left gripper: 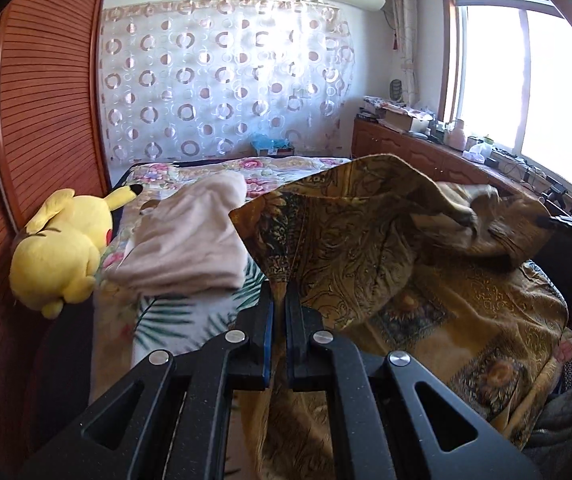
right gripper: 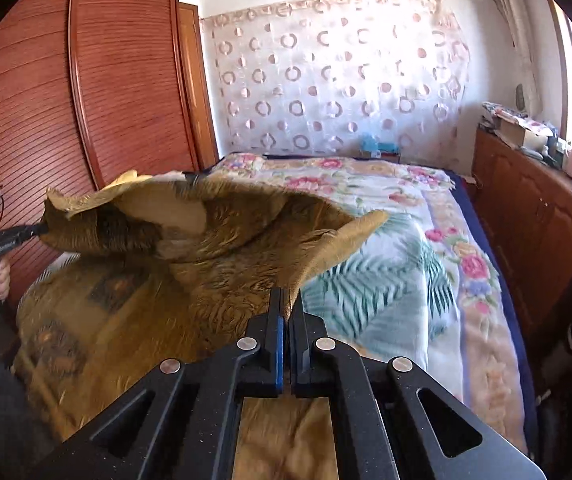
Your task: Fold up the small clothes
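A golden-brown patterned cloth [left gripper: 365,232] is held up over the bed, part lifted and part draped on the covers. My left gripper [left gripper: 280,292] is shut on one edge of it. My right gripper [right gripper: 286,300] is shut on another edge of the same cloth [right gripper: 214,240]. Each gripper shows in the other's view, the right gripper [left gripper: 545,222] at the cloth's far right and the left gripper [right gripper: 42,228] at its far left. A folded beige garment [left gripper: 190,240] lies on the bed beyond the left gripper.
The bed has a floral and palm-leaf cover [right gripper: 385,264]. A yellow plush toy [left gripper: 62,248] lies against the wooden wardrobe [left gripper: 38,120] on the left. A cluttered wooden cabinet [left gripper: 425,148] runs along the window side. A patterned curtain [left gripper: 222,80] hangs behind.
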Demonstrator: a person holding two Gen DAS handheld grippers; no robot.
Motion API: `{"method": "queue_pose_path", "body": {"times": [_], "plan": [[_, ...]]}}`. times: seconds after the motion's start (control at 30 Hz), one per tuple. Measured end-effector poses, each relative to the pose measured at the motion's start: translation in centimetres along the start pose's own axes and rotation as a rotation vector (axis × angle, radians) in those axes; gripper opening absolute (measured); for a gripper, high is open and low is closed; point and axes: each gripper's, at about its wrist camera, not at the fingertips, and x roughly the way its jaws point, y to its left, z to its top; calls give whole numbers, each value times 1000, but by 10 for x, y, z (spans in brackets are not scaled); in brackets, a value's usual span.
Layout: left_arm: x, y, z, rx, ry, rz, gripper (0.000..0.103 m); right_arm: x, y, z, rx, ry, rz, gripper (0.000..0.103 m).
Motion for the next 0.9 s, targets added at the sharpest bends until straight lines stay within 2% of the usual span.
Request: {"method": "queue_pose_path", "body": {"times": [0.23,0.4,0.47,0.53,0.6,0.67,0.77,0.9], "plan": [[-22,9,-26,-8,25,23,6,-29,0,-28,-11,109,-40,1],[-31,12,-26,-1,16,39,13,-32,-2,-14,-4,138,-46,2],[-37,17,-20,-11,-14,47,30,-36,-2,-3,3,112,-58,10],[-40,21,-12,-18,-45,49,43,-42,-6,4,8,88,-66,14],[-37,25,-3,-14,-54,53,51,-50,-7,10,1,55,-80,26],[-30,31,5,-7,-63,70,67,-51,-12,20,6,31,-107,31],[-12,41,17,15,-64,94,74,-40,-26,31,21,20,-162,41],[20,59,23,9,-38,132,74,-6,-50,35,59,62,-225,41]]}}
